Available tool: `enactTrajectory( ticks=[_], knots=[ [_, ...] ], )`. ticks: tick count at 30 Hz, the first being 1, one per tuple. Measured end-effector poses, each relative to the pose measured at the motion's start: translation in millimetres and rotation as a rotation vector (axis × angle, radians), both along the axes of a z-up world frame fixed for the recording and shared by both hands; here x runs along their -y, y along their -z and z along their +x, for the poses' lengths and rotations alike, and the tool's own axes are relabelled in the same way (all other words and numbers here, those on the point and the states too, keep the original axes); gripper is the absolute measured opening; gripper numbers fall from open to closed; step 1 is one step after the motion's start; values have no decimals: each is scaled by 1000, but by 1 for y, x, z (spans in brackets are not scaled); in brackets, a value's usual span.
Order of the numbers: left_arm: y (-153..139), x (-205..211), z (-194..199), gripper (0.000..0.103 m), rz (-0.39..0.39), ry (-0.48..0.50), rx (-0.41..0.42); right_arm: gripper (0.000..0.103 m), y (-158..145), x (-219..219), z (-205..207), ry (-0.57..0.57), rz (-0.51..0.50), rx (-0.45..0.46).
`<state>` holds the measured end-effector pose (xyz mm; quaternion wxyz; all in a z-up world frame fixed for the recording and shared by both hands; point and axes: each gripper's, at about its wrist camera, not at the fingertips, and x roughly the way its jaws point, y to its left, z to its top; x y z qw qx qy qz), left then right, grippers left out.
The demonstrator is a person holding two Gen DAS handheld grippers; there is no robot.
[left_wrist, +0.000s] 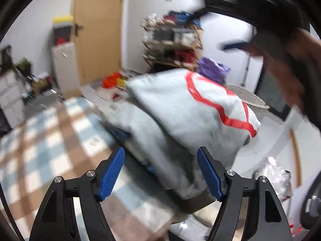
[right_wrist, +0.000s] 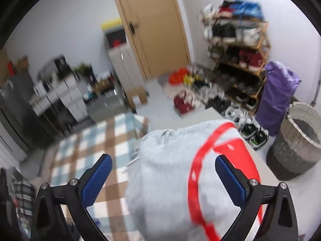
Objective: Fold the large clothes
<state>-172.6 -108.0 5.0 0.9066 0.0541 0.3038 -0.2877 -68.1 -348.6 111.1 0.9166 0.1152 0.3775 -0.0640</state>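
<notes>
A light grey garment with a red printed outline (left_wrist: 180,108) lies bunched on the table's right part, over the checked cloth. My left gripper (left_wrist: 160,156) hangs above its near edge, blue pads wide apart, nothing pressed between them. In the right wrist view the same grey garment (right_wrist: 166,170) fills the lower middle, its red print (right_wrist: 202,160) curving down to the right. My right gripper (right_wrist: 163,160) stands open over it, pads clear of the fabric. Both views are blurred by motion.
A blue, brown and white checked cloth (left_wrist: 50,132) covers the table. A person's hand and the other gripper (left_wrist: 284,56) blur across the upper right. A wicker basket (right_wrist: 301,138), purple bag (right_wrist: 278,92), shoe rack (right_wrist: 236,50) and wooden door (right_wrist: 152,26) stand beyond the table.
</notes>
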Motion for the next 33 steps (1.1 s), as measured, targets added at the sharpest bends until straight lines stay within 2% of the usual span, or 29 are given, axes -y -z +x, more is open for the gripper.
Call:
enactTrajectory(
  ticks=[4, 7, 8, 11, 14, 17, 19, 22, 28, 33],
  knots=[
    [-34, -31, -27, 71, 8, -98, 43, 103, -12, -23, -82, -15, -40, 147],
    [-60, -51, -57, 71, -50, -120, 62, 103, -6, -47, -153, 13, -129, 297],
    [-62, -56, -61, 72, -62, -129, 75, 103, -1, -56, -173, 28, -162, 329],
    [-66, -70, -85, 89, -86, -136, 139, 103, 10, -87, -220, 43, -220, 384],
    [-62, -77, -107, 89, -96, -138, 216, 103, 16, -112, -257, 92, -235, 425],
    [-49, -77, -116, 90, -99, -119, 225, 103, 18, -123, -287, 155, -233, 452],
    [-41, -79, -119, 101, -97, -112, 216, 103, 21, -129, -309, 211, -241, 481],
    [-35, -82, -134, 102, -105, -139, 237, 103, 26, -133, -329, 271, -254, 495],
    [-36, -83, -155, 102, -117, -129, 273, 103, 33, -147, -361, 275, -274, 480],
    [-36, -79, -158, 102, -115, -125, 304, 103, 30, -153, -365, 271, -293, 482]
  ],
)
